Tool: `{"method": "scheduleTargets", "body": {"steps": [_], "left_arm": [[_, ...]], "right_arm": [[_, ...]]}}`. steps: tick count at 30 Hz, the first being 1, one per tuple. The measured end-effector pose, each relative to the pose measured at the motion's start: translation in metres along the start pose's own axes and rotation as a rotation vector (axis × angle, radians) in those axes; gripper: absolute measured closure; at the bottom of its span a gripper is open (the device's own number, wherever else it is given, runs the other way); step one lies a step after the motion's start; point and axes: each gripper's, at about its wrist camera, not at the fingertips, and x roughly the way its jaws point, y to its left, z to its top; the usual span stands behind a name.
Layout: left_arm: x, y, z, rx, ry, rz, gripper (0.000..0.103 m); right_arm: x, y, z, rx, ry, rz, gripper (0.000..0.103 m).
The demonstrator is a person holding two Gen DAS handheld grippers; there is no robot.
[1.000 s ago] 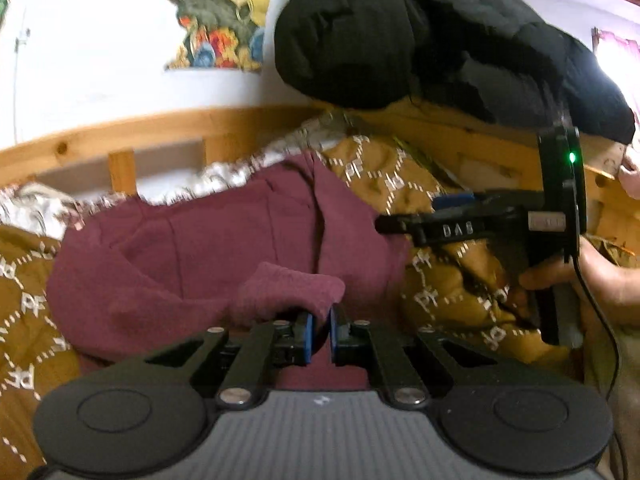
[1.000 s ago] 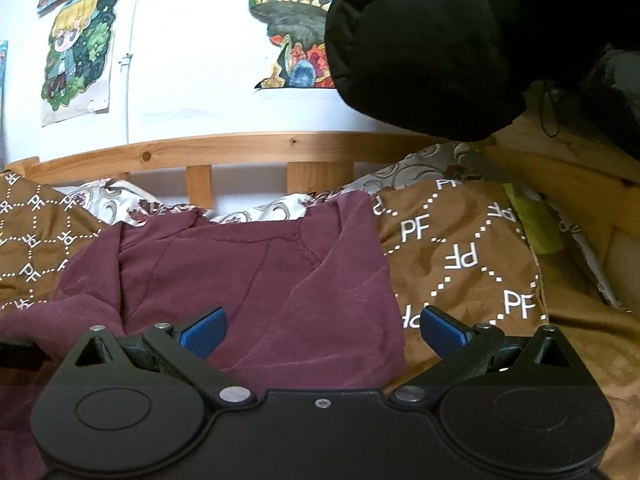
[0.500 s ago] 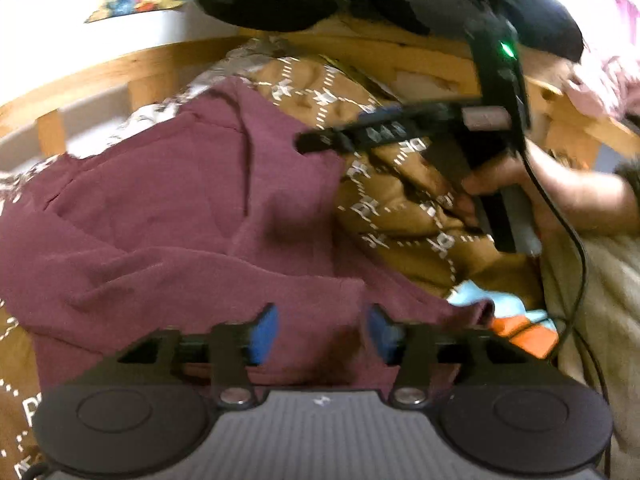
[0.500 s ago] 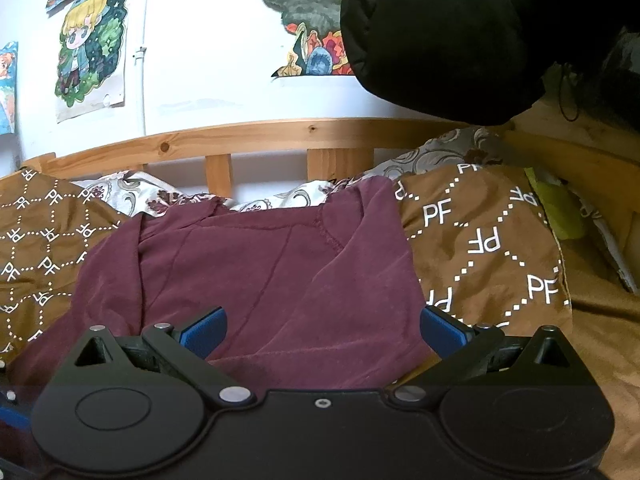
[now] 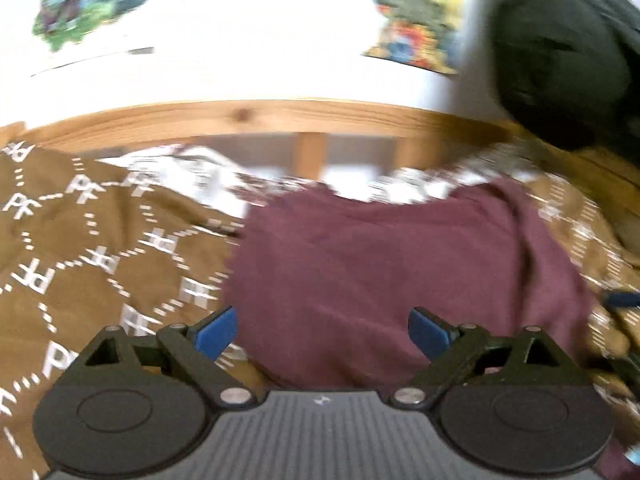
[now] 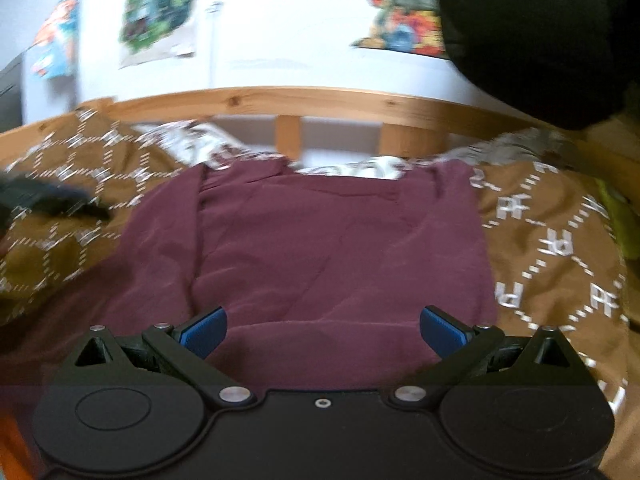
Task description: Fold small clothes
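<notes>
A: What are we seeing on the left side?

B: We are looking along the left gripper (image 5: 322, 332). Its two blue fingertips (image 5: 214, 334) are standing far apart, and they are holding nothing. Under its left fingertip we are seeing the brown blanket (image 5: 80, 248) with white letters on it.

A: And where is the thing we are folding?

B: The dark red sweatshirt (image 5: 392, 264) is lying on that blanket. In the left view it is filling the middle and the right, and the gripper is hanging over its near edge. This view is blurry, so we cannot tell if the fingers are touching the cloth.

A: What are we seeing behind it?

B: We are seeing the wooden bed rail (image 5: 256, 114) running across, with the white wall above it. A bright poster (image 5: 412, 28) is hanging on the wall, and a black puffy jacket (image 5: 560, 52) is hanging at the far right.

A: Now the right side?

B: We are looking along the right gripper (image 6: 323, 330). Its blue fingertips (image 6: 204, 330) are wide open too, with nothing between them. The sweatshirt (image 6: 328, 240) is spreading out flat in the middle, with its neck end by the rail (image 6: 320, 98). The blanket (image 6: 560, 240) is showing on both sides of it.
</notes>
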Motion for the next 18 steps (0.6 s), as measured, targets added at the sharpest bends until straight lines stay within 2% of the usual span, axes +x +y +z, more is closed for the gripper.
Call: {"method": "scheduleTargets", "body": {"steps": [3, 7, 12, 14, 15, 17, 18], "left_arm": [[0.02, 0.027, 0.008, -0.025, -0.018, 0.039, 0.008], [0.052, 0.054, 0.018, -0.103, -0.015, 0.006, 0.016], [0.079, 0.065, 0.009, -0.13, 0.087, -0.044, 0.044], [0.084, 0.069, 0.005, -0.168, 0.143, -0.052, 0.068], [0.084, 0.071, 0.004, -0.192, 0.158, -0.058, 0.072], [0.082, 0.074, 0.006, -0.233, 0.164, -0.074, 0.09], [0.08, 0.074, 0.009, -0.235, 0.159, -0.073, 0.092]], "right_arm": [[0.001, 0.014, -0.002, -0.06, 0.011, 0.066, 0.001], [0.003, 0.033, -0.005, -0.145, 0.019, 0.112, 0.001], [0.01, 0.039, -0.01, -0.158, 0.041, 0.13, 0.001], [0.013, 0.037, -0.011, -0.141, 0.05, 0.13, 0.001], [0.014, 0.035, -0.011, -0.13, 0.053, 0.131, 0.001], [0.016, 0.032, -0.011, -0.111, 0.058, 0.137, 0.001], [0.016, 0.032, -0.011, -0.107, 0.06, 0.14, 0.001]]}}
